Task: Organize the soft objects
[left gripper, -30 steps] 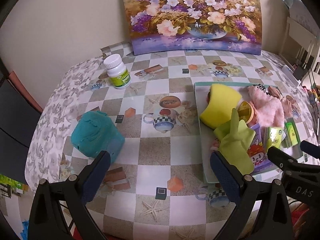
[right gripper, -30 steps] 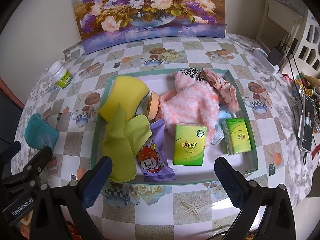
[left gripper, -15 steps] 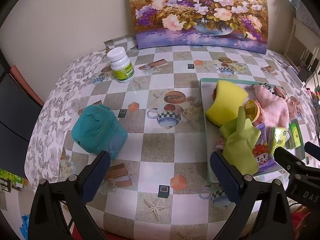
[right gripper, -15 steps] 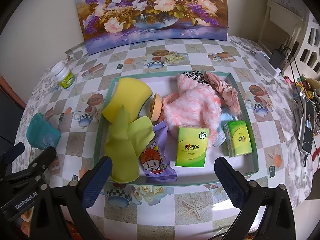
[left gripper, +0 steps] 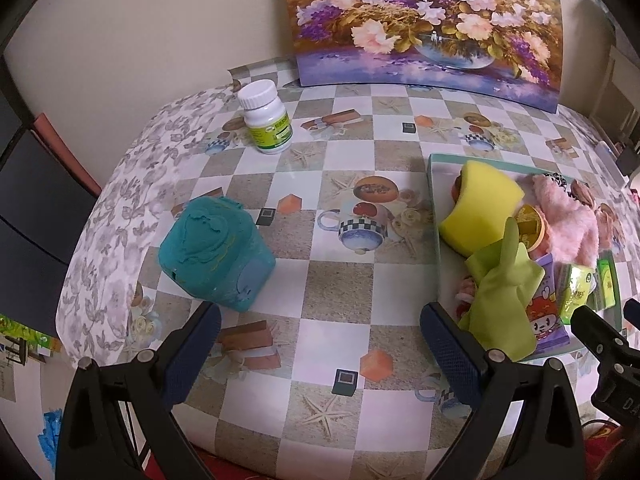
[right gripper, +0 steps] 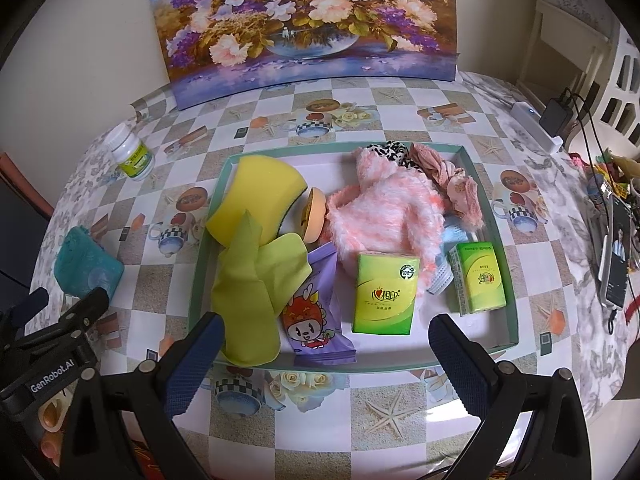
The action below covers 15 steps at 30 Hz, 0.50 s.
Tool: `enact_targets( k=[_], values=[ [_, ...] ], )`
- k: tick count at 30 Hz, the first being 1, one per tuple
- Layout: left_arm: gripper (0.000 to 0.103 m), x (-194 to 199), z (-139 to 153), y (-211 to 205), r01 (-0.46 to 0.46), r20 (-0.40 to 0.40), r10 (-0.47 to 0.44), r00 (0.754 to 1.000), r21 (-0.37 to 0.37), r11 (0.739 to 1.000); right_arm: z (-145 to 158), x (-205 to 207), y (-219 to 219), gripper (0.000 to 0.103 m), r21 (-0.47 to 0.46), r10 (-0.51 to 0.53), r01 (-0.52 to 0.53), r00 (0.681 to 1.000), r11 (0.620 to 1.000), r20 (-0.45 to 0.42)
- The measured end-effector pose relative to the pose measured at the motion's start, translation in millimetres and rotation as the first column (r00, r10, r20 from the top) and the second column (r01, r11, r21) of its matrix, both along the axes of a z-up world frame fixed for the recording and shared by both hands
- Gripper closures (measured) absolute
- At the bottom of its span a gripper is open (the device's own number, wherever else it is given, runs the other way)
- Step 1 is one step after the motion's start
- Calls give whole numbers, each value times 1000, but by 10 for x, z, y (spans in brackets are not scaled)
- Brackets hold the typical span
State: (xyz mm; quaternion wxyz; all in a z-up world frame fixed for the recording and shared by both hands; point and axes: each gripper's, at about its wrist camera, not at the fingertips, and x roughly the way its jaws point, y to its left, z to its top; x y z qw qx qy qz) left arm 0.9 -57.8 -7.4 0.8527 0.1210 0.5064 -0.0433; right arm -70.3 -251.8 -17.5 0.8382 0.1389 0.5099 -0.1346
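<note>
A shallow green-rimmed tray [right gripper: 502, 216] [left gripper: 433, 200] holds soft things: a yellow sponge [right gripper: 260, 196] [left gripper: 482, 210], a lime rubber glove [right gripper: 250, 288] [left gripper: 504, 292], a pink fluffy cloth [right gripper: 384, 212] [left gripper: 568, 216], a purple cartoon packet [right gripper: 312, 312], two green tissue packs [right gripper: 386, 294] [right gripper: 478, 278] and scrunchies [right gripper: 448, 178]. A teal soft case [left gripper: 214, 252] [right gripper: 86, 266] lies on the table left of the tray. My left gripper [left gripper: 320, 354] hovers open just in front of the case. My right gripper [right gripper: 326, 362] is open at the tray's near rim. Both are empty.
A white pill bottle [left gripper: 266, 118] [right gripper: 132, 154] stands at the back left. A flower painting [right gripper: 304, 20] leans on the wall. A phone [right gripper: 618, 256], a power strip and charger [right gripper: 540, 124] lie at the right edge. The table's left edge [left gripper: 92, 240] drops off near the case.
The left wrist view has swung left, so the teal case and bottle sit more central. The right gripper has drawn back slightly from the tray. Both jaws stay open.
</note>
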Motion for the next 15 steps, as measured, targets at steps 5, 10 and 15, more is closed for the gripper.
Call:
enact_targets(
  k=[5,10,15],
  values=[
    [3,9,-5,7,-4,-1,4,1000,4,1000,-1,1,1,0,0,0,0,1000,1000,0],
    [3,18,-11,25,-10,-7,10,1000,3,1000,-5,5,15,0,-2,2,-2,1000,1000,-4],
    [3,27,-24,37,-17,-12,17,1000,8,1000,-11,10,30,0,-3,1,-1,1000,1000,-5]
  ],
)
